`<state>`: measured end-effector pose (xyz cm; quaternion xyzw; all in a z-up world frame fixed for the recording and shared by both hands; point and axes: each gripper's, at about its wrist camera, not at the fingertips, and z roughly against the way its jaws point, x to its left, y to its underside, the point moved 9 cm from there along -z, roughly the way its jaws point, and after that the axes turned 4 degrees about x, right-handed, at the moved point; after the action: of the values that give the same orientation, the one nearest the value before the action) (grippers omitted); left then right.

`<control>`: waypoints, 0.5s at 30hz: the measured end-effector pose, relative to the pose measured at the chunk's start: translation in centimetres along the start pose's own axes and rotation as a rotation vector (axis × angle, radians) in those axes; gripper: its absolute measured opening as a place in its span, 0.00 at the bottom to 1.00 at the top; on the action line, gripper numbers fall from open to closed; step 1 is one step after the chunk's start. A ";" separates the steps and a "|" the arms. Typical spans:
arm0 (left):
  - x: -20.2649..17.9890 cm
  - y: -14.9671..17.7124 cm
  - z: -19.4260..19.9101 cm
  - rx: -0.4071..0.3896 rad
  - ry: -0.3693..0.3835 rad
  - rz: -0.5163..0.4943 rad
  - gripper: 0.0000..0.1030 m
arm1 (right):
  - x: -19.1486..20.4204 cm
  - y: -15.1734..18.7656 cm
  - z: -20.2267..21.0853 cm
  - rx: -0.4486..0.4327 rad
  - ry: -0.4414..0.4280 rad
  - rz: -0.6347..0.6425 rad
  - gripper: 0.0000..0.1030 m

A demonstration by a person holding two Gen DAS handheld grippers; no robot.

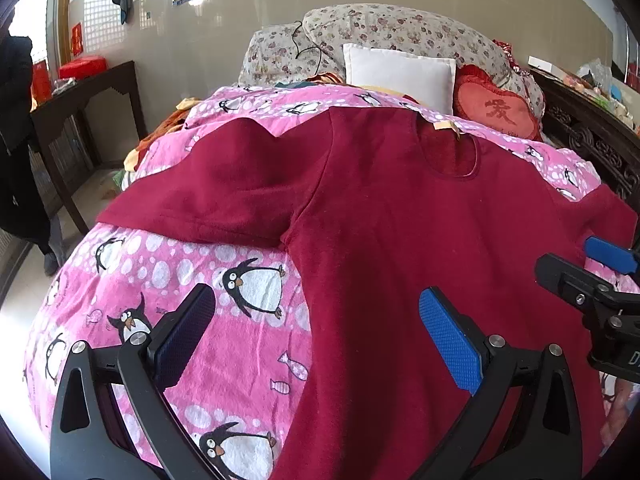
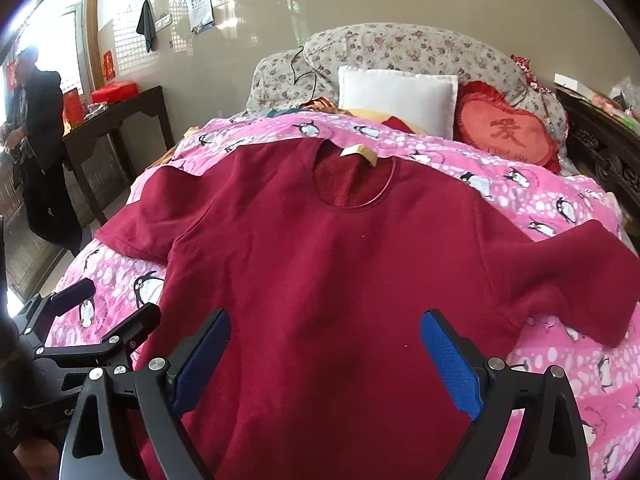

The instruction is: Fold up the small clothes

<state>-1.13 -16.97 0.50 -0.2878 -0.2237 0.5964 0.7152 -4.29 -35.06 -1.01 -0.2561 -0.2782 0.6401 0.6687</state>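
A dark red short-sleeved shirt (image 1: 400, 240) (image 2: 320, 260) lies flat and face up on a pink penguin-print quilt (image 1: 180, 300) (image 2: 560, 208), collar toward the pillows, both sleeves spread out. A tan label (image 2: 360, 152) shows at the neck. My left gripper (image 1: 320, 328) hovers open over the shirt's left hem edge, one pad over the quilt, one over the shirt. My right gripper (image 2: 324, 352) is open above the shirt's lower middle, with nothing between its pads. The right gripper (image 1: 600, 280) also shows at the right edge of the left wrist view, and the left gripper (image 2: 100, 312) at the lower left of the right wrist view.
At the head of the bed lie a white pillow (image 2: 396, 96), a red heart cushion (image 2: 508, 132) and floral bedding (image 2: 400, 48). A dark wooden table (image 2: 116, 120) stands left of the bed, with a person (image 2: 44, 152) beside it. Carved dark furniture (image 2: 600, 152) flanks the right side.
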 end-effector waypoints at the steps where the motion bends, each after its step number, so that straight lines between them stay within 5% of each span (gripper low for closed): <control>1: 0.1 0.0 -0.1 0.002 0.000 0.003 1.00 | 0.2 -0.1 -0.2 0.002 -0.004 0.002 0.92; 15: 2.1 -0.5 -1.2 0.015 -0.010 0.041 1.00 | 1.6 -0.4 -2.4 0.013 -0.017 -0.007 0.92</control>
<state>0.43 -15.19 -0.11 -0.2841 -0.2170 0.6141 0.7036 -2.27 -33.46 -2.36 -0.2450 -0.2807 0.6418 0.6703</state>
